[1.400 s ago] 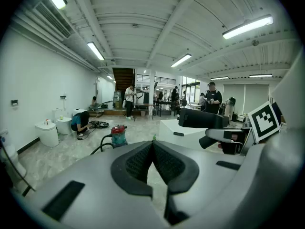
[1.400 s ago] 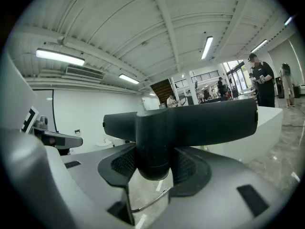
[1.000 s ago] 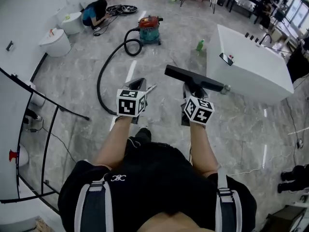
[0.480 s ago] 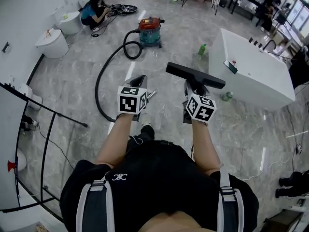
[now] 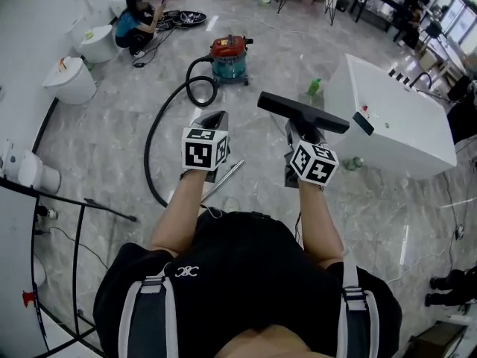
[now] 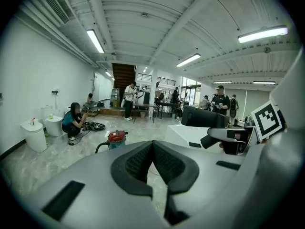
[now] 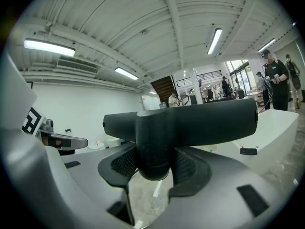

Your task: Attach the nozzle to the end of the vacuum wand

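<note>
My right gripper [image 5: 301, 130] is shut on the neck of the black floor nozzle [image 5: 301, 112], whose wide head lies crosswise above the jaws; in the right gripper view the neck [image 7: 152, 151] sits between the two pads. My left gripper [image 5: 215, 119] is shut with nothing in it, its pads [image 6: 143, 163] meeting in the left gripper view. The silver vacuum wand [image 5: 224, 178] lies on the floor just below the left gripper. A black hose [image 5: 152, 144] loops from it to the red and teal vacuum [image 5: 227, 55] farther ahead.
A white tub-like unit [image 5: 399, 114] stands at the right, with a green bottle [image 5: 314, 87] and a can [image 5: 355, 162] on the floor beside it. Toilets [image 5: 68, 80] and a crouching person [image 5: 134, 17] are at the far left. A black railing [image 5: 78, 200] runs at the near left.
Both grippers have travelled forward across the floor with the person. The vacuum, hose and white unit are nearer, and the wand now shows under the left gripper. Neither pair of jaws changed.
</note>
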`<state>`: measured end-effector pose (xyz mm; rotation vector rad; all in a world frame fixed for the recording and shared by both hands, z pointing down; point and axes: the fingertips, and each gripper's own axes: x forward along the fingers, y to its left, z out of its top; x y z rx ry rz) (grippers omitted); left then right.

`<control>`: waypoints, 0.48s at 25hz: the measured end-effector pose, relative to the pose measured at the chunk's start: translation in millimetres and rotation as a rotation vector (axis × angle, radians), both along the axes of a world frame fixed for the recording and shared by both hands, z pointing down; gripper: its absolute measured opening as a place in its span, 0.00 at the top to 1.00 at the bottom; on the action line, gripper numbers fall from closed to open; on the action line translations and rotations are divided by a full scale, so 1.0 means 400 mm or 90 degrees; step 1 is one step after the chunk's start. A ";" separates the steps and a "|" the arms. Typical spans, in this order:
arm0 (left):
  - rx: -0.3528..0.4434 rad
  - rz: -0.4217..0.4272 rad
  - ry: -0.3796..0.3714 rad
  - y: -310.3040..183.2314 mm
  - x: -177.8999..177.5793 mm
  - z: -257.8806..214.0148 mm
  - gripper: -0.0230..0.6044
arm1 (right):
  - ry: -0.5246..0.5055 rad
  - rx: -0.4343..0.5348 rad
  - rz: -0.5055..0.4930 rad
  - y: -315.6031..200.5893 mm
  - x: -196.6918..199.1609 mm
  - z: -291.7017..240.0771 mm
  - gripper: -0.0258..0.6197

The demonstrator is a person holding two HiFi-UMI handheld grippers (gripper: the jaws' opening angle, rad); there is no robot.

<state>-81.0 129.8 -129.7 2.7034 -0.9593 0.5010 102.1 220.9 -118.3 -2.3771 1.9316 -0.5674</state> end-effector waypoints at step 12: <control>-0.061 0.007 0.015 -0.298 0.010 0.090 0.95 | -0.004 -0.042 0.005 -0.301 0.008 0.045 0.65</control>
